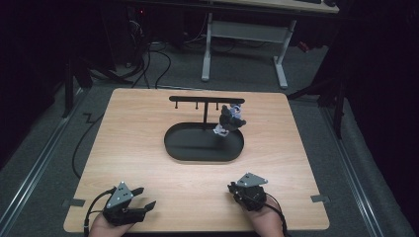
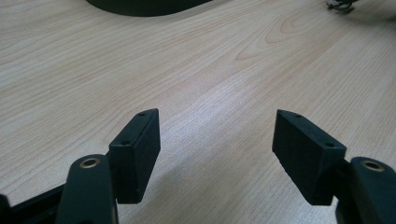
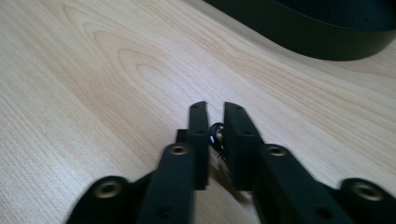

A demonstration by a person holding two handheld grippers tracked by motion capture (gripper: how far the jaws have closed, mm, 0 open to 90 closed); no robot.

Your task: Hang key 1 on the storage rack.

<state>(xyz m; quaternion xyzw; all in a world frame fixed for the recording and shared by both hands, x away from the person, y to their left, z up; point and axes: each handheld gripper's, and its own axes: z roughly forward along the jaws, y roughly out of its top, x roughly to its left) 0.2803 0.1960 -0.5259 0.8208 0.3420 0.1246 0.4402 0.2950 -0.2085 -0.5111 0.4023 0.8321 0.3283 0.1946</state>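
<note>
The wooden counter [image 1: 148, 123] carries a black oval tray [image 1: 188, 148] at its middle, a small figure [image 1: 228, 121] hanging on its rack [image 1: 205, 100]. Left gripper [image 1: 143, 197], near edge, jaws wide apart. Right gripper [image 3: 215, 128], near edge, jaws clamped on a small dark thing [image 3: 216, 135].

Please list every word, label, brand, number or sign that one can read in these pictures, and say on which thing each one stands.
There is none to read: no words, labels, brands or numbers show.
The wooden table, the black oval tray with its hook stand, and the small grey figure hanging there carry no legible print.
The left tool and the right tool show only screw holes.
</note>
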